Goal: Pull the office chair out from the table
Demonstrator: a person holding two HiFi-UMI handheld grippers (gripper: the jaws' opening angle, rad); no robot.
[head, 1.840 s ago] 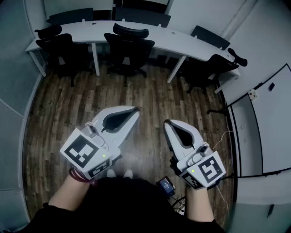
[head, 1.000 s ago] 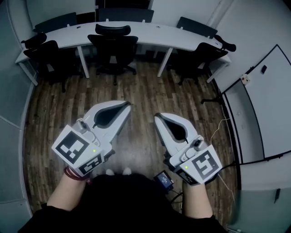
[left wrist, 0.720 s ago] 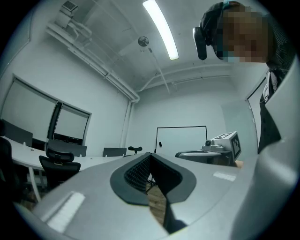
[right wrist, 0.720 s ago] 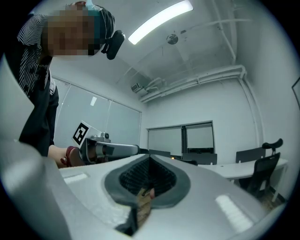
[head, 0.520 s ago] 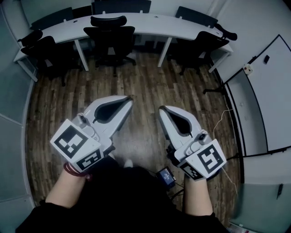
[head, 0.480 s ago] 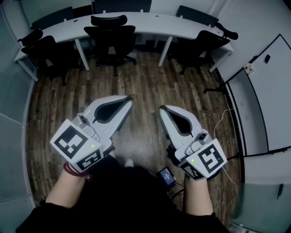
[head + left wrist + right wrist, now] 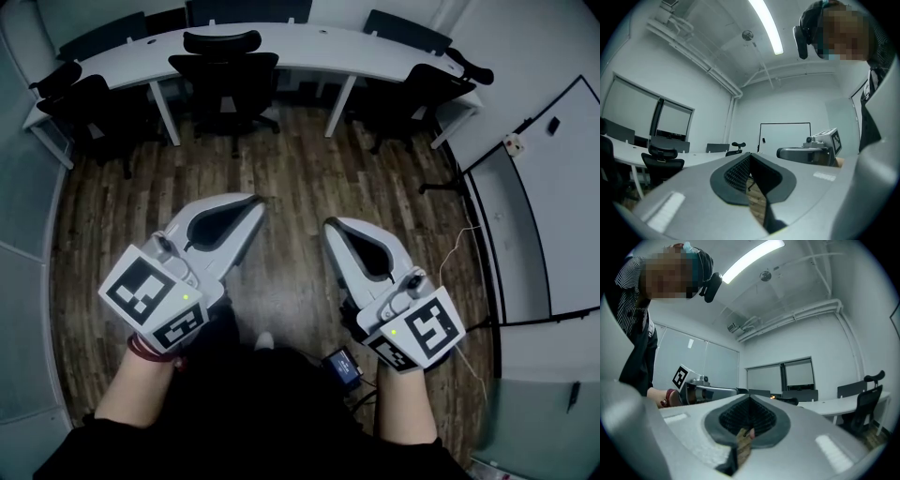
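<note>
- At 12 o'clock in the head view, across wood floor point(image 7: 300, 173): chair point(image 7: 225, 77), black, close against near edge of curved white table point(image 7: 375, 58), headrest overlapping tabletop.
- At 7 o'clock: left gripper point(image 7: 257, 201), jaws clenched together on nothing, tip aimed toward 1 o'clock.
- At 5 o'clock: right gripper point(image 7: 328, 225), jaws pressed together too, empty, tip aimed toward 11 o'clock.
- Both well apart from chair, side by side over floor, tips near each other.
- At 10 and 2 o'clock along same table: side chairs point(image 7: 89, 103), also black.
- Near 6 o'clock, by feet: small device point(image 7: 343, 367) with cable.
</note>
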